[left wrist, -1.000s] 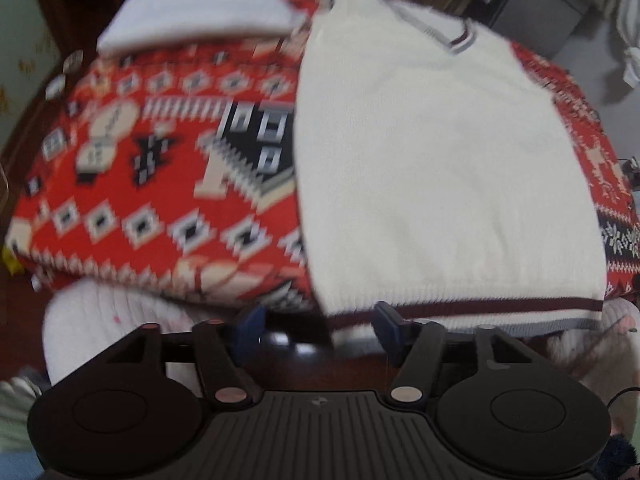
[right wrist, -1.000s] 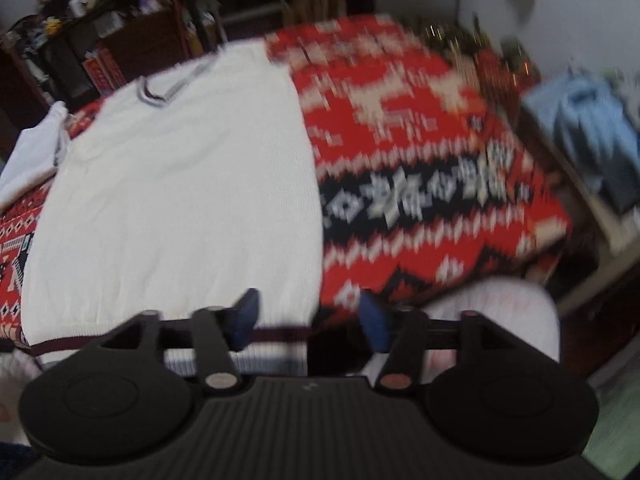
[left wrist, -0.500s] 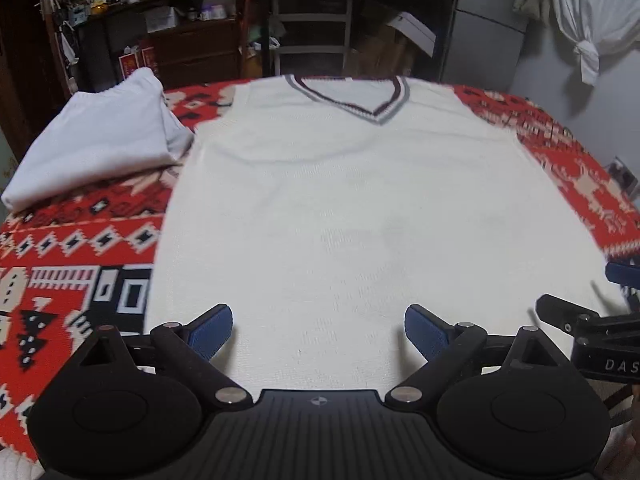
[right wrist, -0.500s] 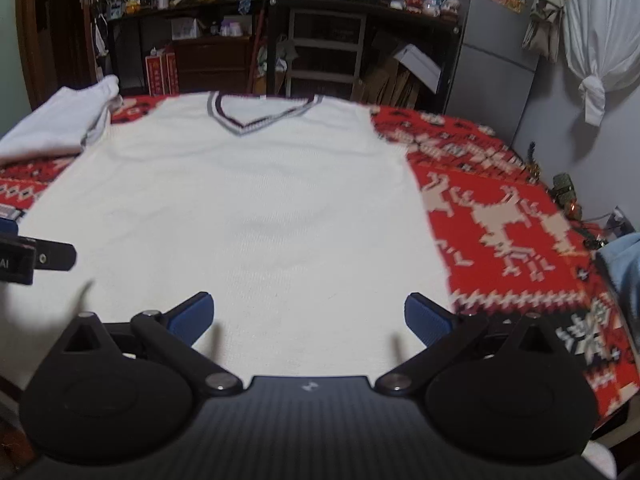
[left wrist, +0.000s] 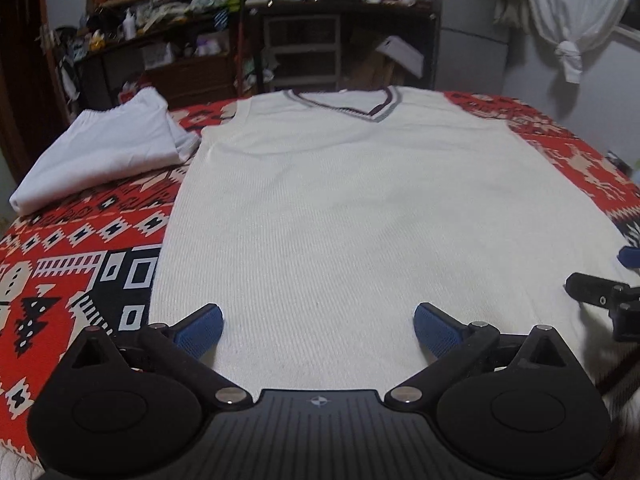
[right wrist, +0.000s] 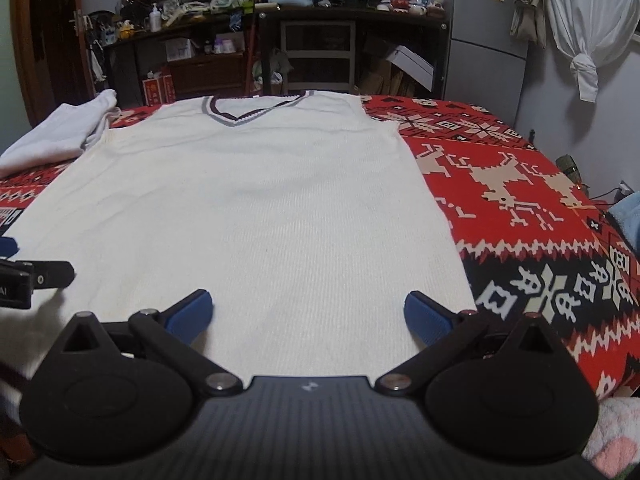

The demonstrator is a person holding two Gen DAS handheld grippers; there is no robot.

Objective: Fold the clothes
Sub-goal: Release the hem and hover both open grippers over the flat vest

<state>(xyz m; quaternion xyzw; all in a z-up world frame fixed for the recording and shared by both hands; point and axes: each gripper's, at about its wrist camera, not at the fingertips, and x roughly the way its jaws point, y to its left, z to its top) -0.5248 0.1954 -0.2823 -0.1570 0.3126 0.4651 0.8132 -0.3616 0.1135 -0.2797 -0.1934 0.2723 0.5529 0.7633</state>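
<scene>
A cream knit vest (left wrist: 360, 208) with a maroon-and-grey V-neck lies flat on the red patterned blanket (left wrist: 80, 248), its neck at the far end. My left gripper (left wrist: 318, 320) hovers over the vest's near left part. Its jaws are opening wide, and only flat cloth lies below them. The blue pads (left wrist: 202, 322) press on nothing. My right gripper (right wrist: 306, 308) stands open over the near right part of the vest (right wrist: 260, 208), its right fingertip near the vest's side edge. Each gripper shows at the edge of the other's view.
A folded white garment (left wrist: 104, 152) lies on the blanket at the far left, close to the vest's shoulder. To the vest's right is bare blanket (right wrist: 520, 208). Beyond the bed stand cluttered dark shelves (right wrist: 248, 40) and a knotted white curtain (right wrist: 580, 40).
Both grippers have opened much wider and come in from the near edge to above the vest's lower part. Both views have swung to face straight up the vest.
</scene>
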